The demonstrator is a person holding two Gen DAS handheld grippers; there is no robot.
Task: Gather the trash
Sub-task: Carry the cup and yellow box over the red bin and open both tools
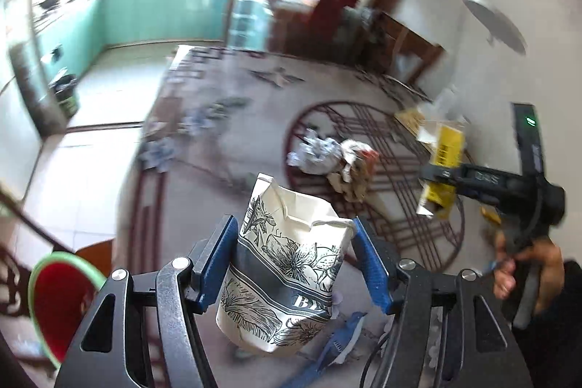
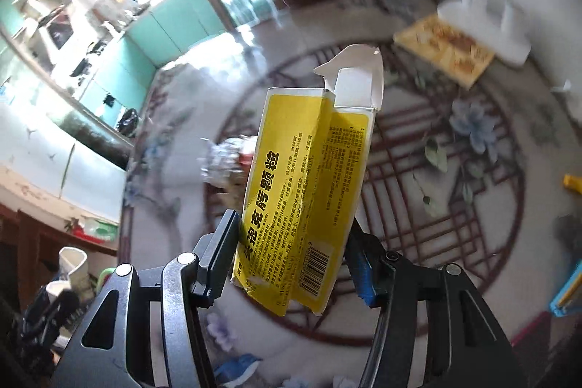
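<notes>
In the left wrist view my left gripper (image 1: 293, 224) is shut on a crushed white paper cup (image 1: 287, 264) with a black flower print, its blue pads pressing both sides. Over to the right, a hand (image 1: 527, 271) carries my right gripper (image 1: 447, 175), which grips a yellow carton (image 1: 445, 148). The right wrist view shows the right gripper (image 2: 291, 222) shut on that flattened yellow carton (image 2: 309, 184), whose torn white flap points up. The cup (image 2: 74, 264) and left gripper (image 2: 54, 308) show at the lower left there. Both grippers hang above a patterned rug (image 2: 454, 177).
A heap of crumpled paper and wrappers (image 1: 327, 155) lies on the rug (image 1: 400, 140), blurred in the right wrist view (image 2: 225, 159). A red container with a green rim (image 1: 62, 293) sits lower left. A tan board (image 2: 443, 53), a white stand (image 2: 483, 20) and a blue item (image 2: 567, 290) lie around the rug.
</notes>
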